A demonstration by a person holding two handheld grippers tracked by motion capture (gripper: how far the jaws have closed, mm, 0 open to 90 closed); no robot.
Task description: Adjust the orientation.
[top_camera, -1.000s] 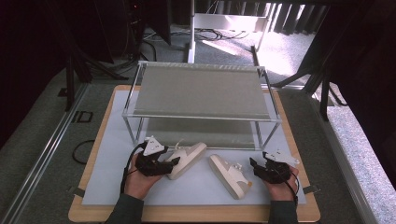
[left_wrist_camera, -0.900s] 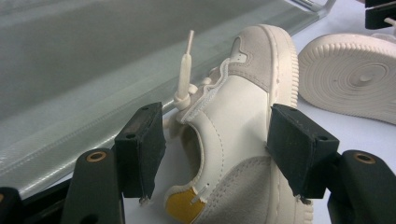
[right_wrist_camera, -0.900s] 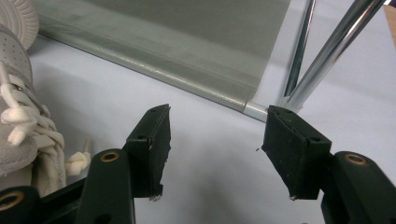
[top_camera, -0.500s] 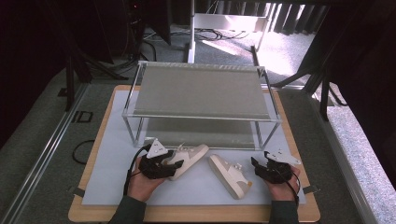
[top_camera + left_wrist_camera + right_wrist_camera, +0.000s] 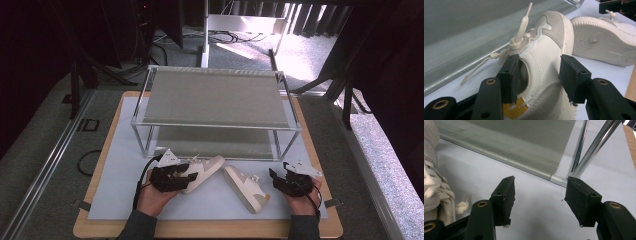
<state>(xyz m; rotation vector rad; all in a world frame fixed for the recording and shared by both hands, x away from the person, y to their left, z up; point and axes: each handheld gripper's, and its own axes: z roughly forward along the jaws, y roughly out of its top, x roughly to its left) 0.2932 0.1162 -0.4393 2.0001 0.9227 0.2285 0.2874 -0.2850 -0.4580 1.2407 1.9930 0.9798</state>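
Two cream sneakers lie on the white mat. One sneaker (image 5: 205,169) points its toe toward the rack, laces sticking up (image 5: 522,25). My left gripper (image 5: 186,173) is at its heel. The jaws stand one at the collar opening and one on the outer side, pressing the heel (image 5: 541,75) between them. The other sneaker (image 5: 245,187) lies on its side, its ribbed sole (image 5: 599,42) facing the left gripper. My right gripper (image 5: 275,179) is just right of it, open over bare mat (image 5: 539,195). That sneaker's laces (image 5: 434,187) show at the left edge of the right gripper view.
A two-tier rack (image 5: 215,97) with chrome legs (image 5: 594,147) and grey mesh shelves stands behind the shoes. The white mat (image 5: 125,195) lies on a wooden board (image 5: 210,230). Cables run on the floor beyond.
My left gripper has edged right onto the sneaker's heel. The right gripper has barely moved, and neither sneaker has shifted noticeably.
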